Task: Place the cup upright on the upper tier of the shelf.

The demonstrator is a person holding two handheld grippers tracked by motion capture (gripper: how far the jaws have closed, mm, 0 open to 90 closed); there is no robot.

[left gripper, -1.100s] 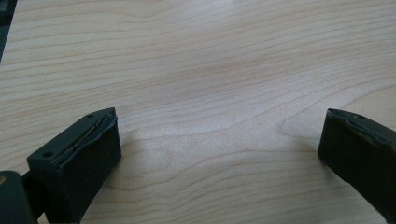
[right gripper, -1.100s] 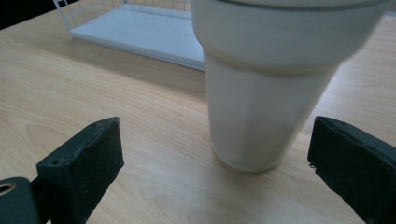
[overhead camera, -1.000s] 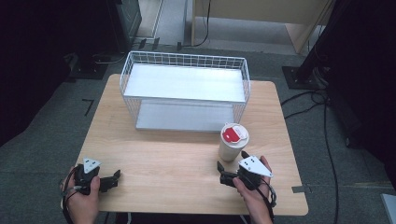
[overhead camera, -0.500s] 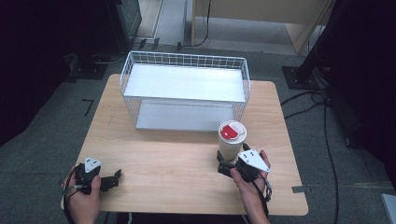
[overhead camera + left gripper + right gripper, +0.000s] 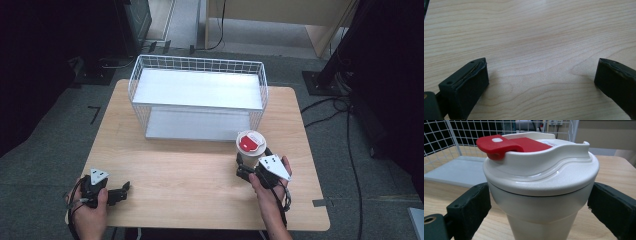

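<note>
The wooden table [image 5: 200, 170] has its near edge partly covered by the person's forearms, and the floor beyond it falls into dark shadow at 9 and 3 o'clock, where nothing can be made out. A white wire basket [image 5: 197, 97] stands on the table's far half, toward 12 o'clock, a pale grey panel [image 5: 197, 125] lying inside on its floor; its upper surface is too washed out to read. Just in front of the basket's near right corner, at about 4 o'clock from the table's middle, stands a cream travel cup [image 5: 251, 149] with a red flip tab [image 5: 499, 145] on its lid. In the right gripper view the cup's base is cut off by the bottom edge. The right gripper [image 5: 246, 167] has its jaws spread wide on either side of the cup just under the lid rim; whether the pads press the wall cannot be told. The left gripper [image 5: 125, 189], at 7 o'clock near the table's front edge, rests with its jaws released and wide apart over bare wood, holding nothing
</note>
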